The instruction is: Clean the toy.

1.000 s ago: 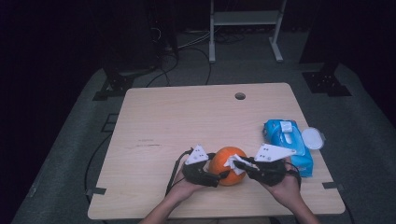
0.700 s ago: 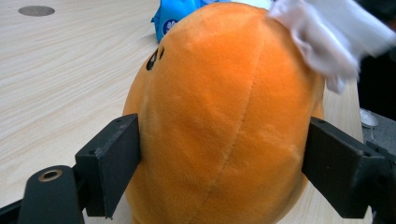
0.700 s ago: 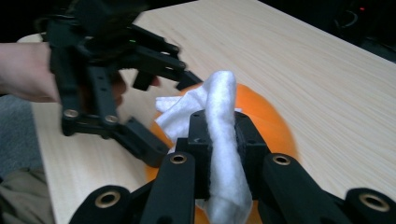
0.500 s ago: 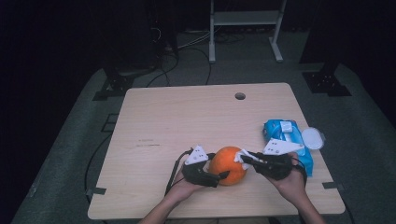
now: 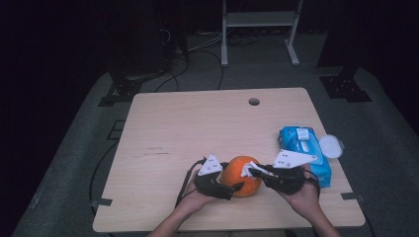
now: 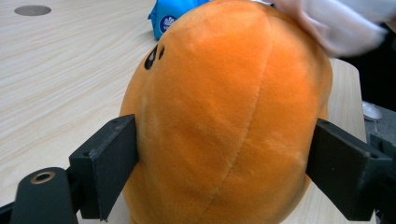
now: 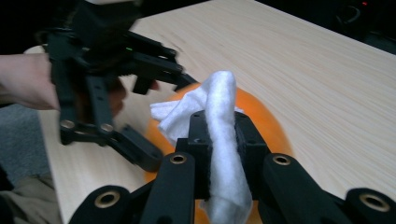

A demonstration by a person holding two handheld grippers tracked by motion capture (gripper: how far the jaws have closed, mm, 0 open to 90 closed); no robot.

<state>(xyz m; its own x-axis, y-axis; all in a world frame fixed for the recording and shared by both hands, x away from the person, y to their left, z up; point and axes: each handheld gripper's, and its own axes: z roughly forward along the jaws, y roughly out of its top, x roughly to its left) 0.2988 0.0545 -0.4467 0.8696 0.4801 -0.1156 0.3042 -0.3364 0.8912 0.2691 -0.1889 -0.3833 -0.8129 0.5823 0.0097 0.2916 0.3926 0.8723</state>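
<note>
An orange plush toy [image 5: 240, 175] stands on the table near the front edge. My left gripper [image 5: 235, 186] grips it from the left. In the left gripper view both pads [image 6: 114, 163] press on the toy's [image 6: 224, 116] sides. These jaws have just been opening a little, with the toy still between them. My right gripper [image 5: 251, 172] comes in from the right, shut on a folded white wipe [image 7: 219, 107]. The wipe [image 5: 248, 168] lies against the top of the toy [image 7: 268, 126].
A blue pack of wipes [image 5: 304, 148] lies at the table's right edge with a round white lid [image 5: 330, 146] beside it. The wooden table [image 5: 197, 123] has a cable hole [image 5: 254, 101] at the back. A metal stand and cables are on the floor behind.
The right gripper has shifted the wipe a little to the left over the top of the plush toy. The left gripper and the toy have stayed in place.
</note>
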